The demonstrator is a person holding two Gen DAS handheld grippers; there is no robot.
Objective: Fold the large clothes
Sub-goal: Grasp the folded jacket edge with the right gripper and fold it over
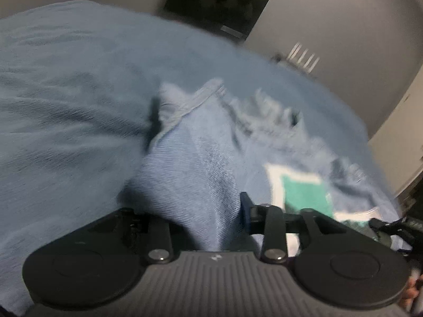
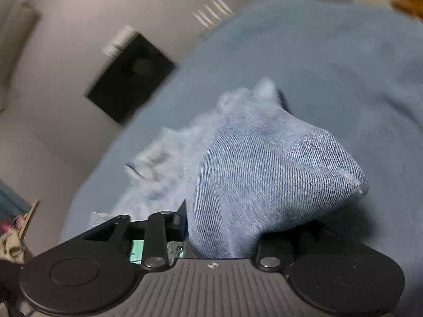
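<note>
Left wrist view: left gripper (image 1: 201,174) pinching a bunched fold of the blue denim garment (image 1: 195,158) over a blue bedspread (image 1: 66,92).

Item held: fabric runs up between the jaws, which are closed on it, the hem edge bunched at the tips. Rest of the garment trails right, beside a teal-and-white printed sheet (image 1: 304,192). Right wrist view: right gripper (image 2: 232,198), jaws likewise clamped on the denim garment (image 2: 264,163), a corner of cloth bulging to the right of the fingers; teal sheet (image 2: 137,251) just visible beneath. Surface: blue bedspread (image 2: 330,52), wrinkled. Background: grey wall, dark rectangular panel (image 1: 216,2) (image 2: 129,79). Both views blurred.
</note>
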